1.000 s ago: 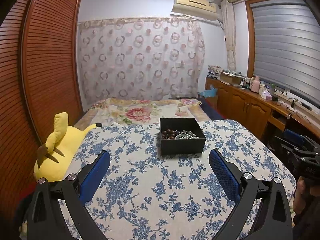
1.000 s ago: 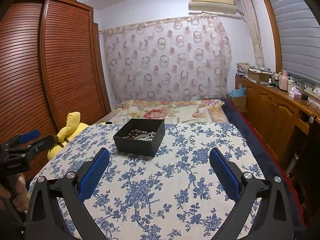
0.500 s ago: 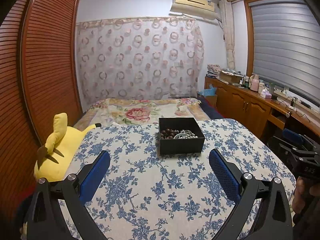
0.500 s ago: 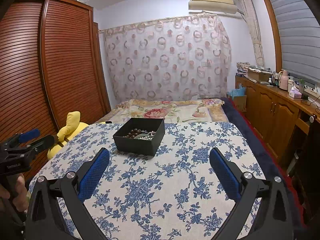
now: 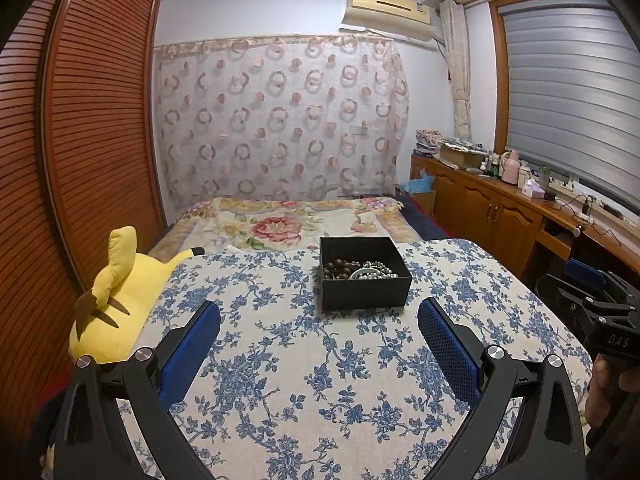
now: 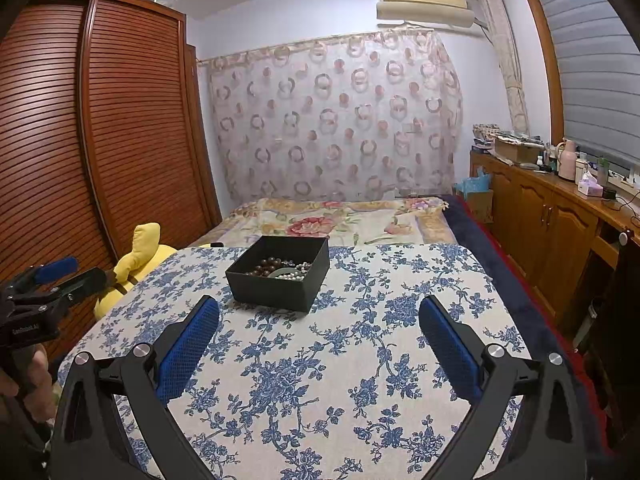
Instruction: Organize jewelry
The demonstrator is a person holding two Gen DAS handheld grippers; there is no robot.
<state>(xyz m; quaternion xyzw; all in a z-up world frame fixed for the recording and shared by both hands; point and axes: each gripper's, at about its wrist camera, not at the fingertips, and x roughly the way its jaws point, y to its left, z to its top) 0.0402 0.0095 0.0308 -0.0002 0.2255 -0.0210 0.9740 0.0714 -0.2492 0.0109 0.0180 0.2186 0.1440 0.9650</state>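
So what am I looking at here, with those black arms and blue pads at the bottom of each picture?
Those are not robot arms. A person holds a hand tool in each hand, each with two fingers tipped in blue pads, and a small camera on each tool looks forward along its fingers. One picture comes from the left tool, the other from the right tool. Each camera also catches the other tool at the picture's edge. Both tools are open and hold nothing. Ahead of them is a table covered by a blue flowered cloth. On it stands an open black box holding dark brown beads and pale pearl-like beads. A yellow plush toy lies beside the table.
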